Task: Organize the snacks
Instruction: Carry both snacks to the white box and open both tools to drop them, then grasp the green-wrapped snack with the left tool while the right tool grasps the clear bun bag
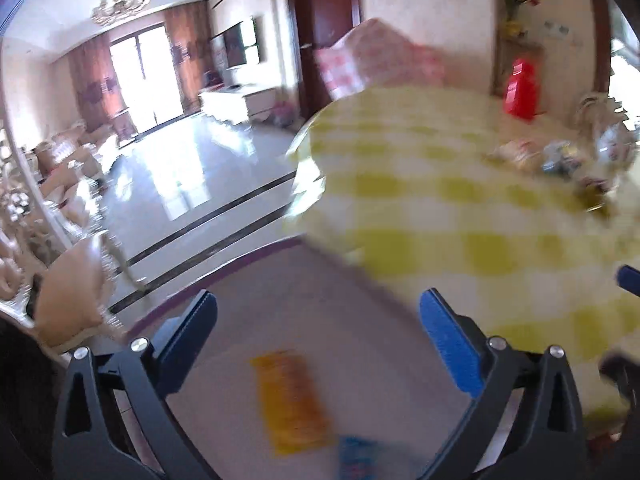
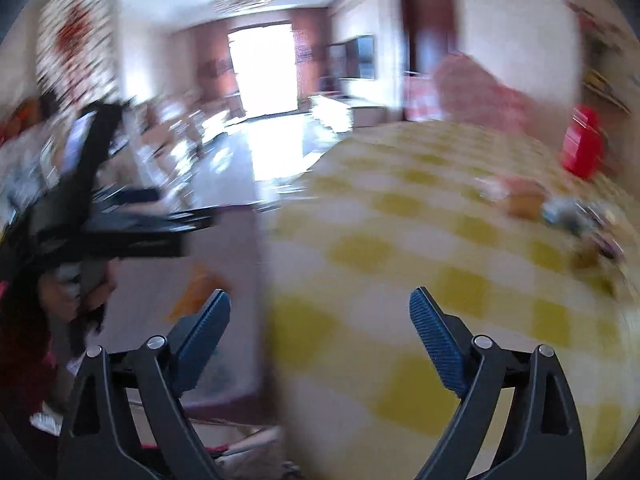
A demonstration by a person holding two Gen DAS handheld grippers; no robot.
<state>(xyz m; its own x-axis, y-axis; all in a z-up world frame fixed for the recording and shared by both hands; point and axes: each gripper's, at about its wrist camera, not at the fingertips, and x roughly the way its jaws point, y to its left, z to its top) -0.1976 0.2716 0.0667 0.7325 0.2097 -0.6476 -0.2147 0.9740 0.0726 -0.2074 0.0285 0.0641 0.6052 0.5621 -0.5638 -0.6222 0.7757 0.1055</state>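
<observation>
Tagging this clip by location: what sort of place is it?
Most likely a home's open living and dining area: a chandelier, a wall-mounted television and curtained glass doors behind a table with a yellow checked tablecloth carrying blurred snacks.

We can read no text, label, brand, number or sign in either view; both are blurred. The orange packet (image 1: 290, 400) lying on the pale tray (image 1: 360, 300) shows only smeared rows that may be print, and we cannot make out a letter. The blue packet (image 1: 356, 456) just beside it carries light marks, also unreadable. The small wrapped snacks (image 2: 560, 208) on the yellow checked tablecloth (image 2: 400, 240) and the red container (image 1: 520, 88) give us no legible word either.
</observation>
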